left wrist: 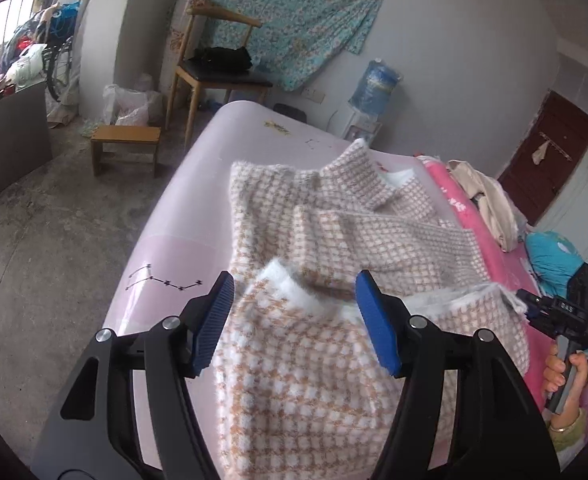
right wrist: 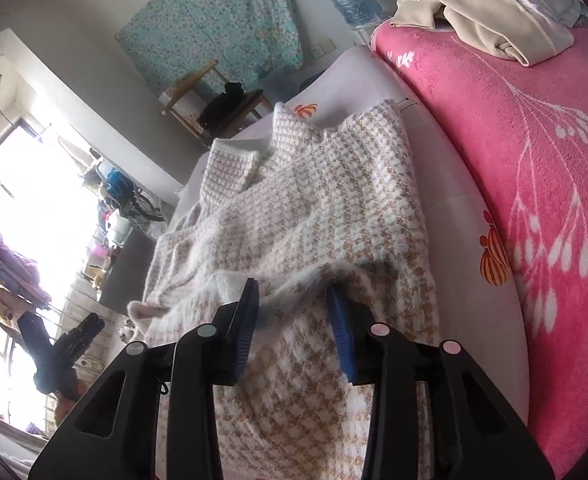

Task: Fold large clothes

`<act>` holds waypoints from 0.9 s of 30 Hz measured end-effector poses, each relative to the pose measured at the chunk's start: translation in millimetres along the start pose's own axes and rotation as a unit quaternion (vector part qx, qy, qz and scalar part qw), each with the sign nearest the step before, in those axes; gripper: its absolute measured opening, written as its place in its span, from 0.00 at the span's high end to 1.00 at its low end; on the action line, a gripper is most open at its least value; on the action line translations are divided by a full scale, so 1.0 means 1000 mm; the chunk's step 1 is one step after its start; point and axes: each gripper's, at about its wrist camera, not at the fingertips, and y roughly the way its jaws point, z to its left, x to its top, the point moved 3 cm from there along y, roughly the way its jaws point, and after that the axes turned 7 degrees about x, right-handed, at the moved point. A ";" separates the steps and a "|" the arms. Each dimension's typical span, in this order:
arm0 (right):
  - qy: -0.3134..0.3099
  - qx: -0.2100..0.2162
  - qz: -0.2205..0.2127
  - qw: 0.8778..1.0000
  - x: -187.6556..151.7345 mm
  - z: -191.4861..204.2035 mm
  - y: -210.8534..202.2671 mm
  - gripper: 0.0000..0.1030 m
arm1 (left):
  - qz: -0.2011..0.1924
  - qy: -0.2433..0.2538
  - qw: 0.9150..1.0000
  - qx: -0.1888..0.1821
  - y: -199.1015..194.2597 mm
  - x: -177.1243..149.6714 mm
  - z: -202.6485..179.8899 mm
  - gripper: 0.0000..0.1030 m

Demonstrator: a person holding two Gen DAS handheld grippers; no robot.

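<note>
- A bed fills the scene, its pale lilac sheet (left wrist: 182, 200) on the left side and a bright pink fleece blanket (right wrist: 513, 128) along the right.
- A fuzzy beige-and-white houndstooth sweater (left wrist: 333, 232) lies on the lilac sheet, its collar at the far end and its near hem doubled back over the body, white lining showing at the fold.
- A cream garment (right wrist: 481, 20) sits crumpled at the far end of the pink blanket, well apart from the sweater.
- A wooden chair (left wrist: 218, 60) stands by the far wall, a small wooden stool (left wrist: 126, 144) on the floor near it.
- The left gripper (left wrist: 294, 320) hovers over the folded hem, its blue pads spread and clear of the knit.
- The right gripper (right wrist: 294, 328) is at the hem's right side, jaws parted; the fabric edge lies between them, not pinched.
- A hand (left wrist: 565, 372) at the right edge holds that gripper's handle.
</note>
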 end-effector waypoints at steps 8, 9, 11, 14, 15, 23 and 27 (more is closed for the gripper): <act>0.182 0.005 -0.052 0.982 0.003 -0.057 -0.032 0.27 | 0.073 0.087 0.993 0.030 0.021 -0.053 -0.052 0.42; 0.147 -0.022 -0.050 0.988 0.000 -0.045 -0.035 0.27 | 0.081 0.096 0.991 0.054 0.026 -0.060 -0.052 0.43; 0.073 -0.054 -0.034 0.995 -0.008 -0.014 -0.032 0.27 | 0.082 0.094 0.991 0.055 0.024 -0.068 -0.051 0.43; -0.050 -0.071 0.015 0.996 -0.028 0.040 -0.009 0.27 | 0.083 0.076 0.993 0.024 0.019 -0.074 -0.050 0.43; -0.095 -0.080 0.031 0.992 -0.037 0.058 0.002 0.27 | 0.090 0.077 0.993 0.026 0.020 -0.077 -0.050 0.43; -0.198 -0.157 0.111 0.961 -0.079 0.075 0.077 0.66 | 0.121 0.070 0.989 0.041 0.036 -0.102 -0.049 0.44; -0.166 -0.145 0.113 0.969 -0.086 0.063 0.080 0.93 | 0.102 0.092 0.989 0.047 0.035 -0.107 -0.057 0.74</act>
